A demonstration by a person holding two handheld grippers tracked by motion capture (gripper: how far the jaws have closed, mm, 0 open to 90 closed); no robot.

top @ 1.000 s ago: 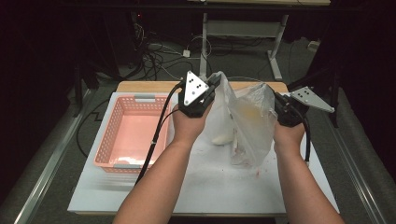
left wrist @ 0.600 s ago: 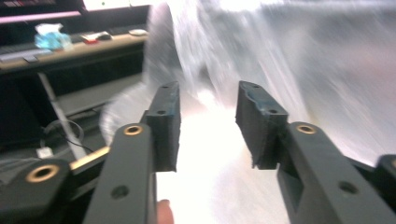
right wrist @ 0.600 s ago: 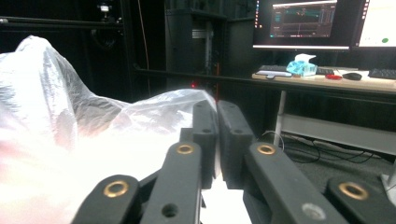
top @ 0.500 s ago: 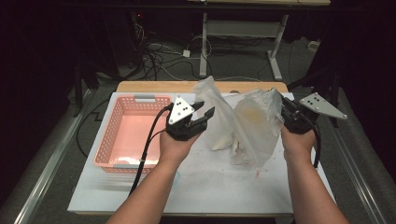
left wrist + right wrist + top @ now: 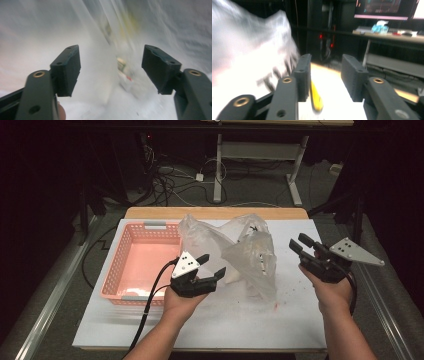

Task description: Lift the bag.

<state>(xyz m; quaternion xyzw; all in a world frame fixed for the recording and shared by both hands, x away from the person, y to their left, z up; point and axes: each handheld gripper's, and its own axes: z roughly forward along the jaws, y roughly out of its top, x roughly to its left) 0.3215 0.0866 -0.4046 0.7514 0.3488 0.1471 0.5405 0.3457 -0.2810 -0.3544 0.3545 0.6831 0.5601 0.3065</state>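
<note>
Low in the frame's centre, the left gripper (image 5: 209, 268) has just been opening its jaws, nothing between them. At mid-right the right gripper (image 5: 301, 245) has likewise been opening, empty. Between them, mid-frame on the white table (image 5: 280, 330), slumps a clear plastic bag (image 5: 240, 251): thin, crinkly, light, probably slippery, best pinched at a rim fold. Upper left sits a pink latticed basket (image 5: 141, 262).

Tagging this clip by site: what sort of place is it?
Most likely a lab or data-collection workstation, not a home. A white board on a wooden table sits in a dark room, loose black cables run over the floor behind it, and a lit computer monitor stands on a desk in the right gripper view.
</note>
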